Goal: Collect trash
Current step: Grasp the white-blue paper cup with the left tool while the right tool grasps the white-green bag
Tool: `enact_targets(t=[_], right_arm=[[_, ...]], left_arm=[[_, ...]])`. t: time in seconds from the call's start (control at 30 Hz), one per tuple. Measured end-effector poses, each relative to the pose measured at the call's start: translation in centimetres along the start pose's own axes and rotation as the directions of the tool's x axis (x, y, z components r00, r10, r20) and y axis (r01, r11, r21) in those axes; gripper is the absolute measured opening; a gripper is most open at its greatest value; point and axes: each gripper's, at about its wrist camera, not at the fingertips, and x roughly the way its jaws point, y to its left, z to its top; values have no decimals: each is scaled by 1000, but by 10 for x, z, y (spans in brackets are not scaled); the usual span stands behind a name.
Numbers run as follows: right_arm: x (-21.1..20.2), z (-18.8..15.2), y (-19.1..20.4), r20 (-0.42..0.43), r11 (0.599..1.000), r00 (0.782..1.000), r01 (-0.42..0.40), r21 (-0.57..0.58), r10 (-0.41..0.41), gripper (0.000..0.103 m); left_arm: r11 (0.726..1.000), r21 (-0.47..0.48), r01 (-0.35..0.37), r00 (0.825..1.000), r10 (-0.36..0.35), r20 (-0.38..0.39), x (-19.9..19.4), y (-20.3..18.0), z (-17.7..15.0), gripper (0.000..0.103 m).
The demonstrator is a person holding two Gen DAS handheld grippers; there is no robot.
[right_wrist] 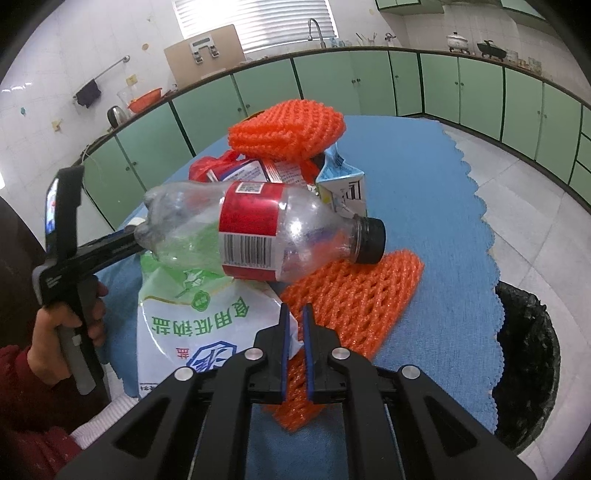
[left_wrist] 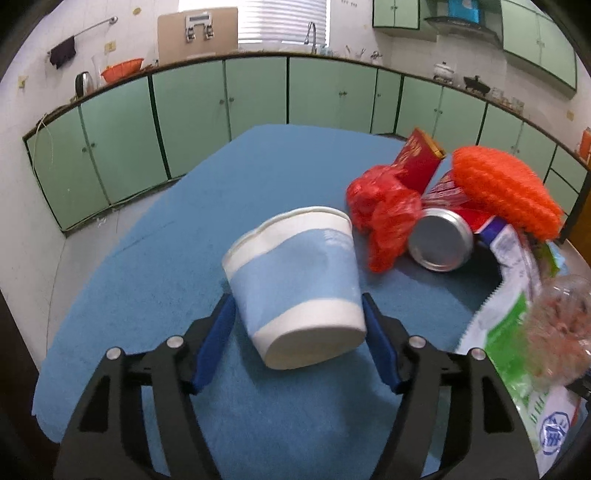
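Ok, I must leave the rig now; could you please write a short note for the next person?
Left claw: around the paper cup, seemingly gripping it.
Right claw: shut, seemingly pinching a corner of the salt bag.
On the blue cloth: plastic bottle lying on the bag, orange nets, carton, can, red bag.
Done: nothing seen in the bin.
Left: everything.

Green cabinets (left_wrist: 192,110); kettle (left_wrist: 82,82); window blinds (left_wrist: 282,20)

Green cabinets (left_wrist: 192,110), white tiled wall (right_wrist: 55,55), blinds-covered window (left_wrist: 282,20).
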Motion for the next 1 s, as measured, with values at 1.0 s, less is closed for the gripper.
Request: enact_targets(t=[1.0], right_arm=[[-13,6,5,30,1000,1000,9,-19,-8,6]], left_arm=[[986,74,152,988,-152,-11,-63,-6,-22,54]])
